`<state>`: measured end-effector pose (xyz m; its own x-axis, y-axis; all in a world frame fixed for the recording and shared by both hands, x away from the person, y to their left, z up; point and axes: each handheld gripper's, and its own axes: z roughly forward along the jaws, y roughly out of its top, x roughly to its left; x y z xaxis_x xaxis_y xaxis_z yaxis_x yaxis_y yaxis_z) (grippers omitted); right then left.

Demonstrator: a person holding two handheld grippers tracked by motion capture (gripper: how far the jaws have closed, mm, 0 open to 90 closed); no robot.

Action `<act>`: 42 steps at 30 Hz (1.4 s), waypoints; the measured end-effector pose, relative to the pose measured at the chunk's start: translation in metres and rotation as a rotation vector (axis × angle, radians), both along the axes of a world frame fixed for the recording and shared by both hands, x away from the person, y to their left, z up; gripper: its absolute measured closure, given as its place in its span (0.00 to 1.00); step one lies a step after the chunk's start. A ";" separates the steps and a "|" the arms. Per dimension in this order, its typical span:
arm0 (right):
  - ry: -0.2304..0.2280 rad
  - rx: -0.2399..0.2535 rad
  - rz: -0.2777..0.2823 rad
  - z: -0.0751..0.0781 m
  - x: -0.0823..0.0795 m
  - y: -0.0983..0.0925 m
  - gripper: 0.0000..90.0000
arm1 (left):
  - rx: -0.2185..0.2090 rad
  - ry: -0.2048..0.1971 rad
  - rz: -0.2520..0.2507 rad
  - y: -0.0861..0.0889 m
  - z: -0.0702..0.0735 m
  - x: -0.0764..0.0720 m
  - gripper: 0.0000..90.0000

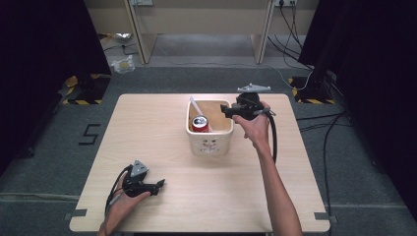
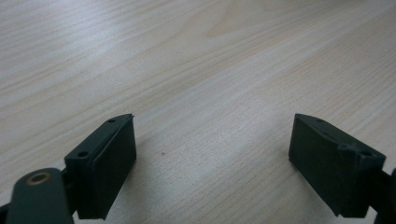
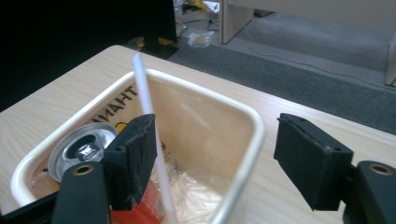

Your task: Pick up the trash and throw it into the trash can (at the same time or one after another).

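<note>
A cream square bin (image 1: 210,140) stands at the middle of the table. Inside it are a red can (image 1: 199,123) with a silver top and a white straw (image 1: 195,105) leaning against the far wall. My right gripper (image 1: 227,111) hovers over the bin's right rim, open and empty. In the right gripper view the jaws straddle the bin's rim (image 3: 252,135), with the straw (image 3: 152,135) and the can (image 3: 81,151) at the left. My left gripper (image 1: 160,184) rests low near the table's front left, open, with bare wood between its jaws (image 2: 212,154).
The wooden table (image 1: 147,132) has bare room to the left and front of the bin. Cables trail on the grey floor at the right. Wooden furniture legs (image 1: 140,34) and a plastic bag (image 1: 123,64) lie beyond the table's far edge.
</note>
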<state>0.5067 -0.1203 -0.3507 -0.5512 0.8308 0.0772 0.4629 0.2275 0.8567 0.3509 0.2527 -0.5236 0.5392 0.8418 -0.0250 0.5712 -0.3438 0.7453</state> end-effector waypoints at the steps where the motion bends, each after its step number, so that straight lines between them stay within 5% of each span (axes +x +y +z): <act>1: -0.002 0.003 -0.003 0.000 -0.001 -0.002 0.32 | -0.001 0.000 0.001 0.000 0.000 0.000 0.16; 23: -0.029 -0.010 -0.052 -0.005 -0.028 -0.041 0.27 | -0.001 0.000 0.001 0.000 0.000 0.000 0.16; 42: -0.050 -0.096 -0.036 -0.025 -0.065 -0.053 0.25 | 0.002 0.001 0.000 0.000 0.000 0.000 0.16</act>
<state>0.4419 -0.1732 -0.3755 -0.5224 0.8522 -0.0303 0.4294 0.2936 0.8541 0.3508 0.2528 -0.5235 0.5396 0.8416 -0.0233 0.5715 -0.3458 0.7442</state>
